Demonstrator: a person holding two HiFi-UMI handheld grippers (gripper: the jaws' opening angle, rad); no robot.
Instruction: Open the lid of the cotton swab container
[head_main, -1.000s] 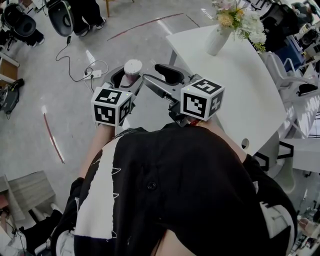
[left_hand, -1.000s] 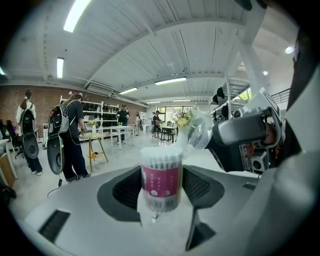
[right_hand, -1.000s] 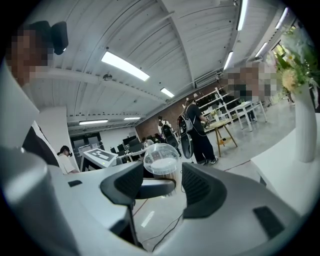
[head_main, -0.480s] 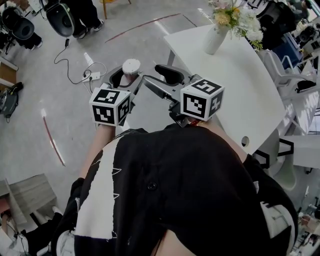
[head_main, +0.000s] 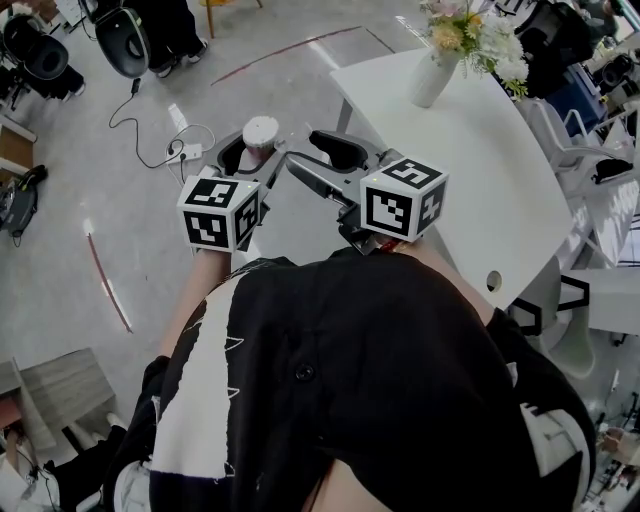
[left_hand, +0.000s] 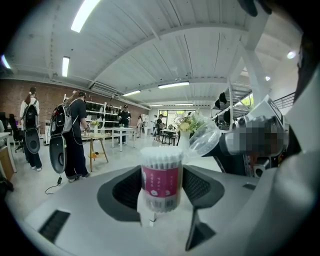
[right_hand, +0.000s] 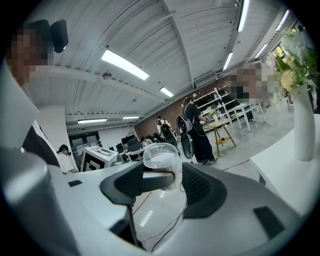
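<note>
The cotton swab container (left_hand: 161, 179) is a clear tub with a pink label, and its top is uncovered so the white swab tips show. My left gripper (left_hand: 161, 191) is shut on it and holds it upright above the floor. In the head view the container (head_main: 260, 134) sits between the left gripper's (head_main: 257, 152) jaws, left of the table. The clear domed lid (right_hand: 161, 156) is off and sits between the tips of my right gripper (right_hand: 163, 183), which is shut on it. From the left gripper view the lid (left_hand: 206, 139) hangs tilted, up and right of the container. The right gripper (head_main: 318, 156) is close beside the left one.
A white table (head_main: 480, 170) stands to the right, with a white vase of flowers (head_main: 438, 72) at its far end; the vase (right_hand: 303, 131) also shows in the right gripper view. A cable and power strip (head_main: 186, 149) lie on the floor. People (left_hand: 71, 134) stand further back.
</note>
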